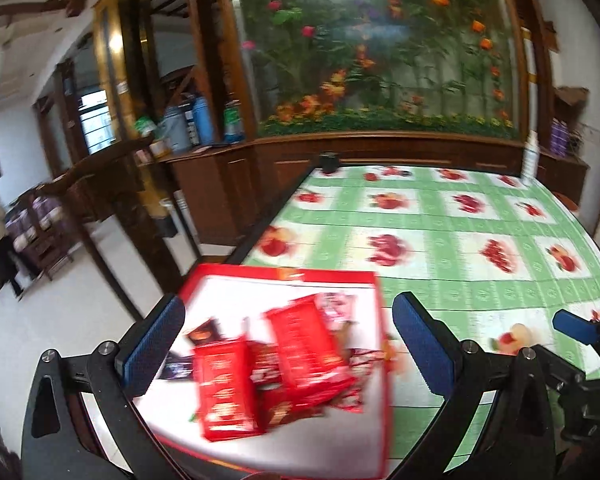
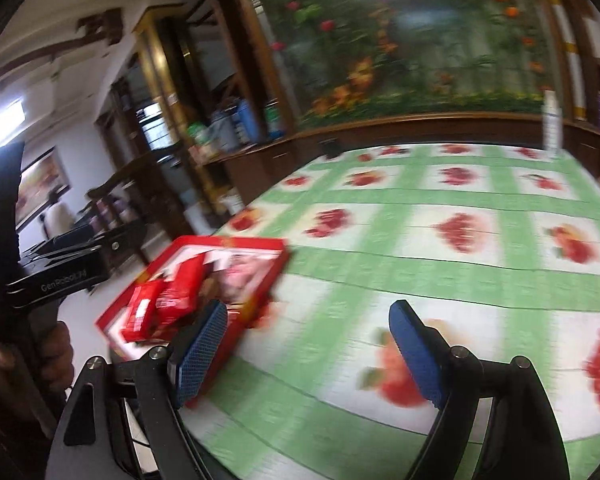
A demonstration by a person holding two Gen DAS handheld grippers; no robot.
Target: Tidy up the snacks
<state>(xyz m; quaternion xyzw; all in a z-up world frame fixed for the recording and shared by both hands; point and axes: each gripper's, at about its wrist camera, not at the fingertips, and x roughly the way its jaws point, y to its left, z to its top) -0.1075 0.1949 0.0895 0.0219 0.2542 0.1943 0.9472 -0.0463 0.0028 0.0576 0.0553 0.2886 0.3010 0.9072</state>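
A red-rimmed box tray (image 1: 236, 276) with a white floor sits at the table's near left corner. It holds several red snack packets (image 1: 300, 356) and a dark packet (image 1: 205, 332), all blurred. My left gripper (image 1: 284, 354) is open and empty, its blue pads either side of the tray, above it. In the right wrist view the tray (image 2: 260, 246) lies to the left with red packets (image 2: 168, 300) in it. My right gripper (image 2: 308, 354) is open and empty over the tablecloth, its left pad beside the tray's near corner. It also shows in the left wrist view (image 1: 576, 326).
The table has a green checked cloth with fruit prints (image 1: 460, 236). A small dark object (image 1: 329, 162) stands at the far left corner and a white bottle (image 1: 530, 162) at the far right. Wooden cabinets and a flower mural lie behind. The left edge drops to the floor.
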